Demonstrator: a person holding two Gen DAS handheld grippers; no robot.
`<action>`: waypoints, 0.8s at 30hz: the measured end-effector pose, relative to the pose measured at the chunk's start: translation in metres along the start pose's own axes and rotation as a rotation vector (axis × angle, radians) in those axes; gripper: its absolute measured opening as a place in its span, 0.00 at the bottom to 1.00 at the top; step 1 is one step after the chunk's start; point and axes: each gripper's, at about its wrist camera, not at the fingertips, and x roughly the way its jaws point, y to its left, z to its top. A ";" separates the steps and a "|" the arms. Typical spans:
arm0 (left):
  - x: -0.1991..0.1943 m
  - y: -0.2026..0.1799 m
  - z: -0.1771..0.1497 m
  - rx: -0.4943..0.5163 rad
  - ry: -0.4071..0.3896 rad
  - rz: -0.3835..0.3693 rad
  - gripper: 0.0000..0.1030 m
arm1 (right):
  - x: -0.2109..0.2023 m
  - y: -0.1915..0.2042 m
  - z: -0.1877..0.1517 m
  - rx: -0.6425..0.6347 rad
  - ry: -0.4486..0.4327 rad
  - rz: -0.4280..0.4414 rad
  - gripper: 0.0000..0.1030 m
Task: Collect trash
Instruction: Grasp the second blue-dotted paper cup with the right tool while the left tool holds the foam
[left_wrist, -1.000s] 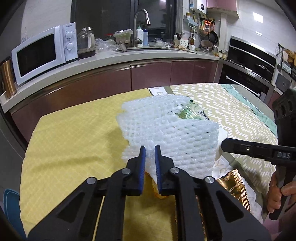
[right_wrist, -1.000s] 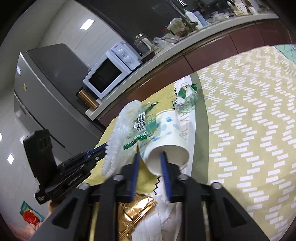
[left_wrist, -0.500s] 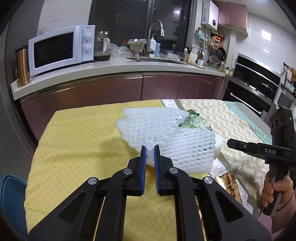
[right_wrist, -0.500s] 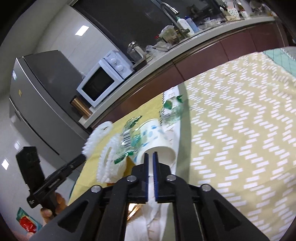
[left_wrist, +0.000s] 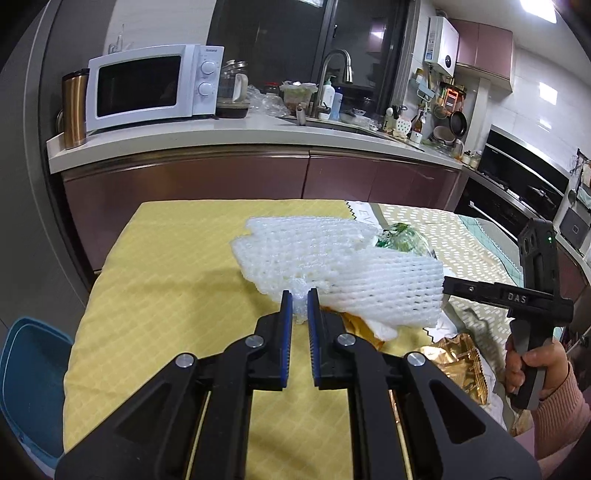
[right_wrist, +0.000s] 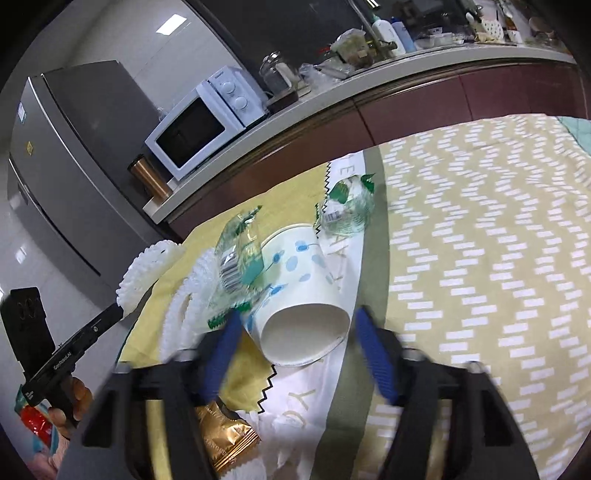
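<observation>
Ceiling panels (right_wrist: 167, 28) are lighting both views evenly; fisheye is bending edges; right gripper (right_wrist: 295, 326) is showing motion blur.

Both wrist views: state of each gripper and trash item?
Left gripper: shut on white foam net.
Right gripper: open, straddling cup mouth.
White paper cup with blue dots: lying on its side.
Gold foil wrapper: crumpled, on table.
</observation>
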 end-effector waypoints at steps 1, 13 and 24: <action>-0.002 0.003 -0.002 -0.006 0.001 0.003 0.09 | -0.001 0.000 0.000 0.004 -0.004 0.001 0.52; -0.018 0.017 -0.010 -0.031 -0.011 0.029 0.09 | -0.040 0.006 -0.006 -0.039 -0.099 -0.101 0.51; -0.041 0.025 -0.015 -0.025 -0.042 0.051 0.09 | -0.092 0.013 0.001 -0.049 -0.230 -0.160 0.51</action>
